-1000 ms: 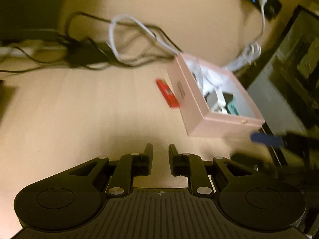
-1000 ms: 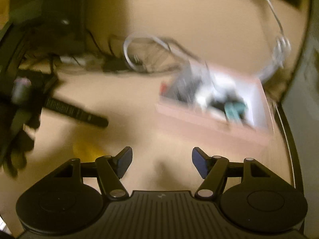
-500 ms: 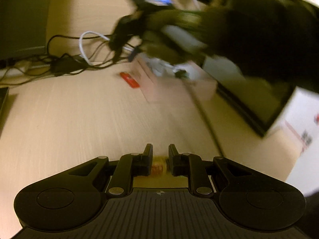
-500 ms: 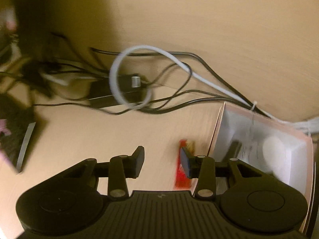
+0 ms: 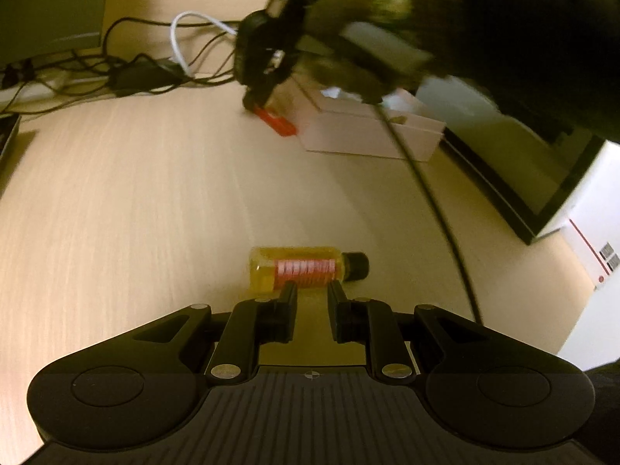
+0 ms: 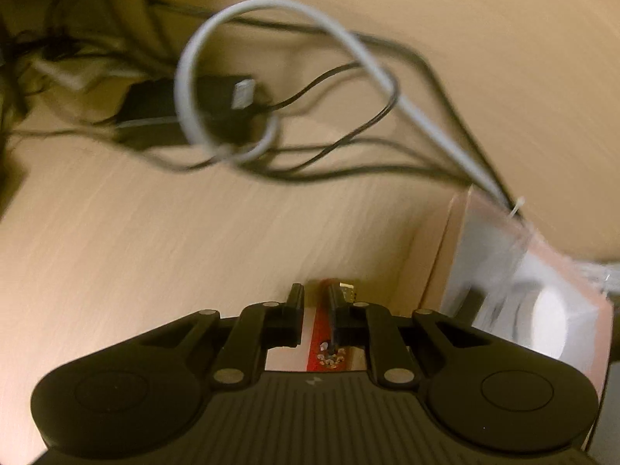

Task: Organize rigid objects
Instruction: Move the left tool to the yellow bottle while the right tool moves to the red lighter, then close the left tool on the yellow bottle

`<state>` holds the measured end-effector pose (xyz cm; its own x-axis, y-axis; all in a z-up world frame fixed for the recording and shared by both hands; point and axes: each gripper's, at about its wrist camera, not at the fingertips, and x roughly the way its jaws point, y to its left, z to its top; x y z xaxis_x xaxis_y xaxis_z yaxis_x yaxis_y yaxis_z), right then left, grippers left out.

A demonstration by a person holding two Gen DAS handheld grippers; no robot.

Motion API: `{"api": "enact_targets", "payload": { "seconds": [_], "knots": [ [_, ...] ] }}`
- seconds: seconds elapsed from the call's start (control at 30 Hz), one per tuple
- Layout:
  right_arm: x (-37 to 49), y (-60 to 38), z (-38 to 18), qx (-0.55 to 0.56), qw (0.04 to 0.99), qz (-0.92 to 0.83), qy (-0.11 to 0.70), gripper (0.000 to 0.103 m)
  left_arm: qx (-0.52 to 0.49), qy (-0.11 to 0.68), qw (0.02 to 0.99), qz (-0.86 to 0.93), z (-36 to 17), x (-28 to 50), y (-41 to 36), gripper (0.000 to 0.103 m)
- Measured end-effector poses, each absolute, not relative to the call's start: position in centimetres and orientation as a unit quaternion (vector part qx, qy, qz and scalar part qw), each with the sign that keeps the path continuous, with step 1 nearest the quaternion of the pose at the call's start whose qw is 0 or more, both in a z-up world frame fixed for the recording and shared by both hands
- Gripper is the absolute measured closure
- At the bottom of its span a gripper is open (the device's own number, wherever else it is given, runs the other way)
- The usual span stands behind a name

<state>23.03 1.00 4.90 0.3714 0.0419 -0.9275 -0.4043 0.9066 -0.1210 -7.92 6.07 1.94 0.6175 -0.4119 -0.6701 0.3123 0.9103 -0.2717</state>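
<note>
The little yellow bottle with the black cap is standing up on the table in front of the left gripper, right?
Not quite. The left wrist view shows the yellow bottle lying on its side, black cap pointing right. It is on the table in front of the left gripper, as you said.

Both wrist views share the pink box (image 5: 372,131).

Left gripper (image 5: 312,292) sits low at the near side, fingers narrowly parted, gripping nothing; right gripper (image 6: 314,302) reaches far right, tips down at the surface, fingers narrowly parted.
</note>
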Motion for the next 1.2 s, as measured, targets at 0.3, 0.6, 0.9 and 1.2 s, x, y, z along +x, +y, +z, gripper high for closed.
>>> {"api": "enact_targets", "payload": {
  "seconds": [0.3,0.6,0.9,1.2],
  "knots": [
    [13.4,-0.9,5.6,-0.11,0.784,0.217,0.572,0.092,-0.067,0.409,0.889,-0.194,1.4,-5.7,5.1,0.084],
    [2.5,-6.8,7.7,-0.137,0.843,0.217,0.472,0.036,-0.02,0.421,0.873,-0.246,2.4,-5.0,3.5,0.084],
    [-1.8,-12.5,7.0,-0.079,0.877,0.171,0.442,0.036,0.218,0.359,0.855,-0.304,6.7,-2.7,2.6,0.082],
    [-3.2,-13.9,6.0,-0.016,0.882,0.162,0.442,0.036,0.328,0.392,0.775,-0.371,4.8,0.3,-1.0,0.069]
  ]
}}
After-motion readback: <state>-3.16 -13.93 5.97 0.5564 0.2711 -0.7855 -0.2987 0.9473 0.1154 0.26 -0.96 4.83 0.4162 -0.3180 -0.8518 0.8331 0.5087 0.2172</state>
